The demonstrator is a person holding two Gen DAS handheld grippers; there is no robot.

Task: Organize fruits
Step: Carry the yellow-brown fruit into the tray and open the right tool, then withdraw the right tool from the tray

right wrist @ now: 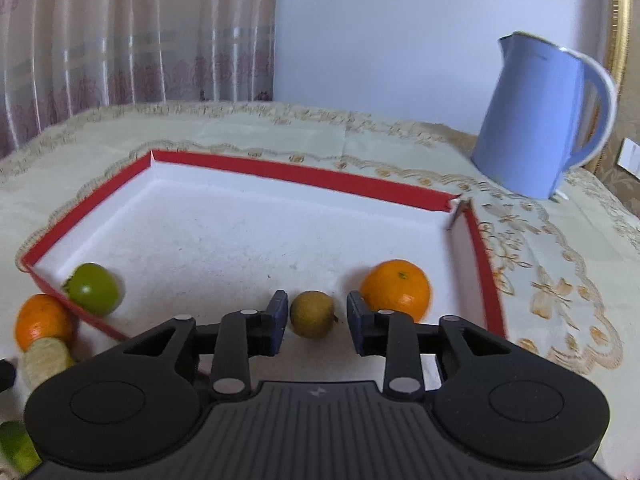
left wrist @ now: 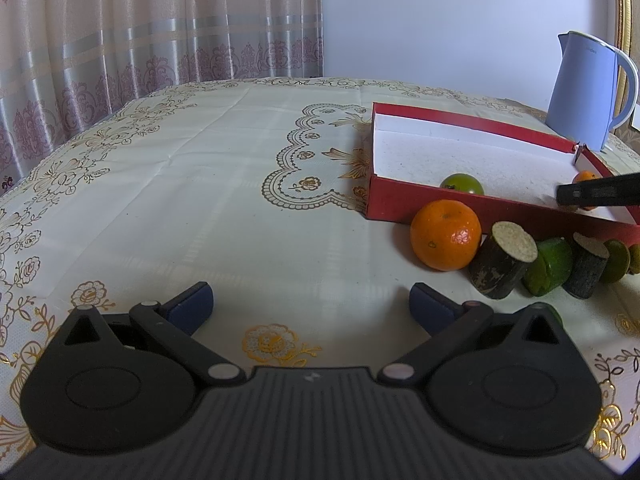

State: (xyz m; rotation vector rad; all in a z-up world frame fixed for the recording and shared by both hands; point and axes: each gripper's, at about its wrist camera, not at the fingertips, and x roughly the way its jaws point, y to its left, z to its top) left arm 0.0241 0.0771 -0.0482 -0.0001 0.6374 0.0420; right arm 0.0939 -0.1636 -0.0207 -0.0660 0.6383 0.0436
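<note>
A red box (right wrist: 304,174) with a white floor lies on the tablecloth. My right gripper (right wrist: 317,316) hangs low inside it, open, with a small brownish-green fruit (right wrist: 312,314) resting on the floor between the pads; a gap shows on the fruit's right side. An orange (right wrist: 396,288) sits just right of it, and a green fruit (right wrist: 94,288) lies in the near left corner. My left gripper (left wrist: 311,308) is wide open over bare cloth, holding nothing. In front of the box (left wrist: 440,204) stand another orange (left wrist: 445,240), two dark cane pieces (left wrist: 504,266) and green fruits (left wrist: 550,266).
A blue kettle (right wrist: 540,120) stands behind the box's far right corner. A patterned curtain (left wrist: 120,40) hangs behind the table on the left. One finger of the right gripper (left wrist: 596,194) reaches over the box's right end in the left wrist view.
</note>
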